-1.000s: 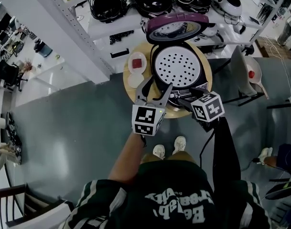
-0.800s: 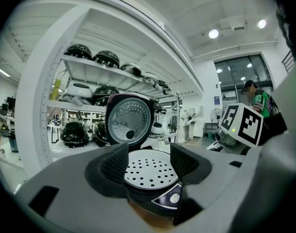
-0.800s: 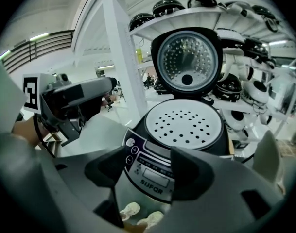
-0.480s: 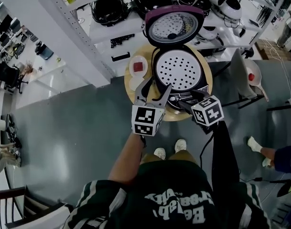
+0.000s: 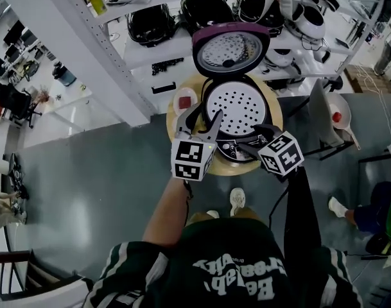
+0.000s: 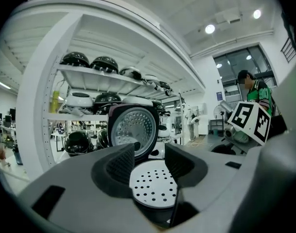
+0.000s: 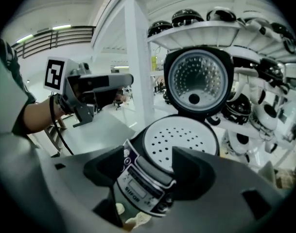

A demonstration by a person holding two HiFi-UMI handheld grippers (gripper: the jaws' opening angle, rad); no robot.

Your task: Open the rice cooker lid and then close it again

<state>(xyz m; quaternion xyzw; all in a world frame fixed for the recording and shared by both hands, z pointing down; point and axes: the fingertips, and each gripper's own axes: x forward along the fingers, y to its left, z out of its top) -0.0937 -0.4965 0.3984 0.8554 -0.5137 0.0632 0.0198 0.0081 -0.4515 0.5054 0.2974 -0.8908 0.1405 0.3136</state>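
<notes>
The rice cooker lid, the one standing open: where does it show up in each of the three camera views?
Head view: the lid is at top centre, upright behind the cooker's body.
Left gripper view: the lid is just left of centre, in front of the shelves.
Right gripper view: the lid is right of centre, in the upper half.
Shared landmark: the white perforated plate directly below the lid.

One rice cooker, one round table, one dish, two claws: left claw, right claw
</notes>
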